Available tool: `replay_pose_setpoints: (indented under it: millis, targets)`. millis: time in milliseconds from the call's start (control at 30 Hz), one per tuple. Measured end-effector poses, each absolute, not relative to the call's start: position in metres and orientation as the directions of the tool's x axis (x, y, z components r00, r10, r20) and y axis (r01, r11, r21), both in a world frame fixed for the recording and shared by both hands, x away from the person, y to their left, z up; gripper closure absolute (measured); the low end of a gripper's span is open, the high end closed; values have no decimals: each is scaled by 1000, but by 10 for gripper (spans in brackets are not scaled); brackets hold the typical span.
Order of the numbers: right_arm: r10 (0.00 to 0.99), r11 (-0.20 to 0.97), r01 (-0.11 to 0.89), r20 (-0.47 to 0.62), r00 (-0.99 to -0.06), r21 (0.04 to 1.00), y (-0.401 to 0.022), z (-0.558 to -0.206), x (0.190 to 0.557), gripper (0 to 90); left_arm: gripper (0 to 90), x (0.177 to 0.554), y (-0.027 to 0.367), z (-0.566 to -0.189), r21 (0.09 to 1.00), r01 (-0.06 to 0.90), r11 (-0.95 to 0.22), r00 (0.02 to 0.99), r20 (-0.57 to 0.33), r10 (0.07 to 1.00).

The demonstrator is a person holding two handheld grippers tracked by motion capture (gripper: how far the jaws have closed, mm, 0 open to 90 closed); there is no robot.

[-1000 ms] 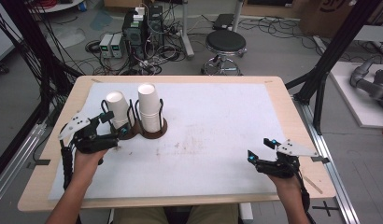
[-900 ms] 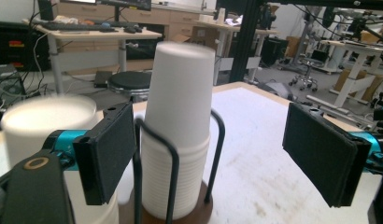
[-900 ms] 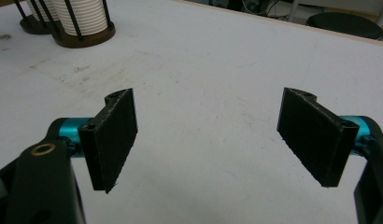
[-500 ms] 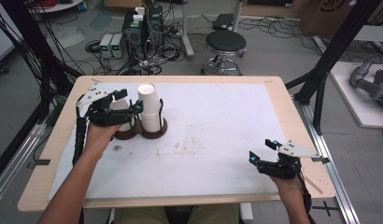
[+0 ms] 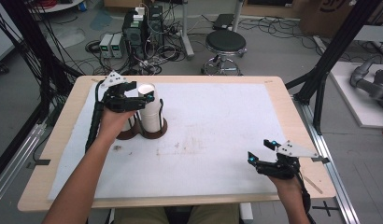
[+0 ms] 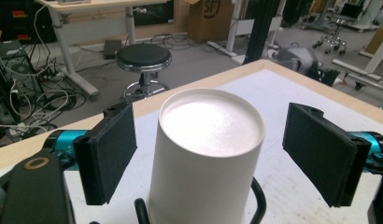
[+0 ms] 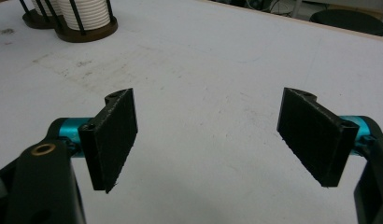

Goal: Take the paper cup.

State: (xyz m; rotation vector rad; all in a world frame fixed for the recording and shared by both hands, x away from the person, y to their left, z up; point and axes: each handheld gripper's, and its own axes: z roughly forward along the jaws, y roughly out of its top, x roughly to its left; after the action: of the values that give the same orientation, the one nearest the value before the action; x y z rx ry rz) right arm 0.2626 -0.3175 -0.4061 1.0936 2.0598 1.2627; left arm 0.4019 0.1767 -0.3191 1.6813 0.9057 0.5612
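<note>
Two stacks of white cups stand in black wire holders on round brown bases at the table's left. The right stack (image 5: 151, 114) is topped by a bottom-up cup (image 6: 210, 121). My left gripper (image 5: 144, 96) hangs at that top cup, one jaw on each side, with a gap on both sides (image 6: 215, 149). Its jaws have just been closing a little and are open. The left stack (image 5: 129, 125) is mostly hidden behind the hand. My right gripper (image 5: 260, 150) rests near the front right of the white mat, open, with nothing between its jaws (image 7: 208, 135).
A white mat (image 5: 217, 121) covers most of the wooden table (image 5: 283, 93). Both stacks show far off in the right gripper view (image 7: 84, 14). Beyond the far edge stand a black stool (image 5: 225, 43) and floor electronics with cables. Black frame posts flank the table.
My left hand has risen and moved right, from beside the left stack to the top of the right stack. The right hand has kept still.
</note>
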Motion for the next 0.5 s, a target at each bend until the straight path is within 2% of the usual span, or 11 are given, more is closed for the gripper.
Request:
replay_pose_setpoints:
  millis: [233,500]
  targets:
    - [828,251,378,5,-561,891,-319,-407,263,209,210,409,170,-326,944,298,-139,595,-69,801]
    - [829,248,382,9,-559,890,-319,-407,262,209,307,412,170,-329,944,303,-131,597,-81,798]
